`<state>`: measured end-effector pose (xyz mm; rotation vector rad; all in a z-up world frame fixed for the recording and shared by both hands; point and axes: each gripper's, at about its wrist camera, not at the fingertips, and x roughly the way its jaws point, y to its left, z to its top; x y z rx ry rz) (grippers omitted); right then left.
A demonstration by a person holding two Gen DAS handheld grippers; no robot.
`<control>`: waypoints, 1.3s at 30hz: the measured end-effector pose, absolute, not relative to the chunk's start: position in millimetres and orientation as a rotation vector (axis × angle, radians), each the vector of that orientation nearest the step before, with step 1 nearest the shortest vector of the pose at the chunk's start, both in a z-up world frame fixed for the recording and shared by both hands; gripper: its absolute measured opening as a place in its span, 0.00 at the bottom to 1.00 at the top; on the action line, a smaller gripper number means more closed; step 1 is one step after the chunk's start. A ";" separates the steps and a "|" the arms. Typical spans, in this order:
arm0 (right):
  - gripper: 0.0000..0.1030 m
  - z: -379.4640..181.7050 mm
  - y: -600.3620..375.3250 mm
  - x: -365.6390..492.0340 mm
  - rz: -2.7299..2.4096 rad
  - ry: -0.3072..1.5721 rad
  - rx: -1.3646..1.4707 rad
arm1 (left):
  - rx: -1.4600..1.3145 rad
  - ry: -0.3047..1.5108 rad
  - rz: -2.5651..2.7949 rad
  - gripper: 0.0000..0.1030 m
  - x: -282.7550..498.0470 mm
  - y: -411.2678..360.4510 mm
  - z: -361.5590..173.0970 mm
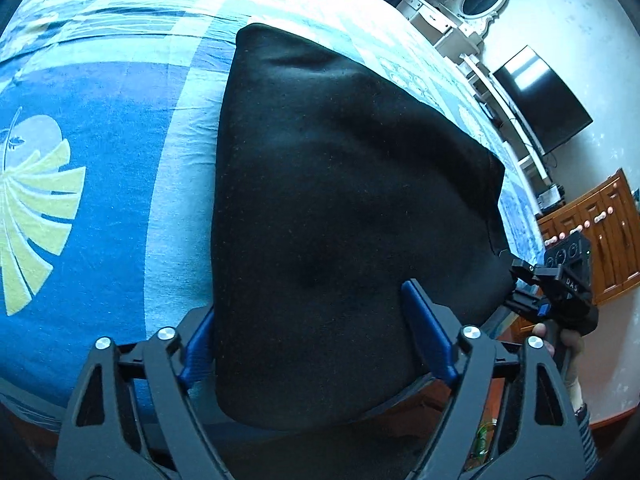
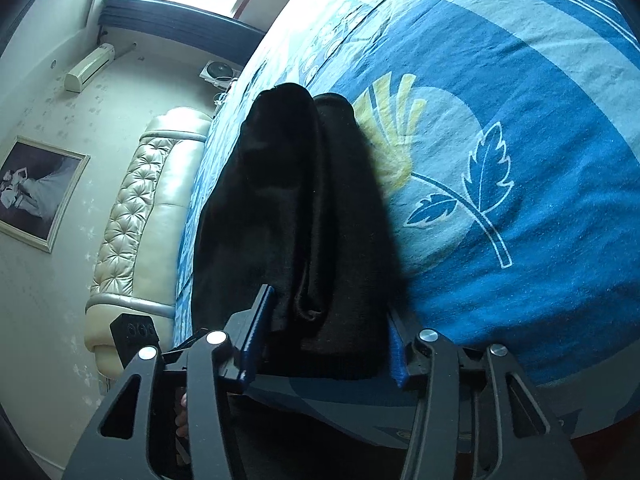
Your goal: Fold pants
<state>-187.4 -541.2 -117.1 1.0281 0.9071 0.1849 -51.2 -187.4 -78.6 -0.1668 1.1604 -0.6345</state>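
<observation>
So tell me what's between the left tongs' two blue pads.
The black pants: in the left wrist view their near edge fills the gap between the left tongs pads.

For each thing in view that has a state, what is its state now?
Black pants: folded lengthwise, lying on the bed, near edge between both jaws.
Left gripper: jaws around the pants.
Right gripper: jaws around the leg ends.
Bedsheet: spread, lightly wrinkled.
Television: off.

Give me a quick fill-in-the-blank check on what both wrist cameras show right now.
1. The pants are coloured ____.
2. They lie on a ____ bedspread printed with leaves.
3. Black cloth sits between the fingers of the left gripper and the ____ gripper.

Missing: black; blue; right
</observation>
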 end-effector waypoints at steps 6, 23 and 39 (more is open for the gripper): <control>0.41 -113.0 -533.3 -183.5 0.185 0.897 1.019 | -0.178 1.173 -0.591 0.58 -49.4 -178.5 -72.1; 0.41 -100.0 -500.5 -157.3 0.230 0.908 0.975 | -0.134 1.105 -0.536 0.43 -53.5 -160.5 -58.3; 0.41 -104.5 -443.9 -110.3 0.353 0.964 0.935 | -0.191 1.070 -0.399 0.42 -54.7 -97.4 -50.6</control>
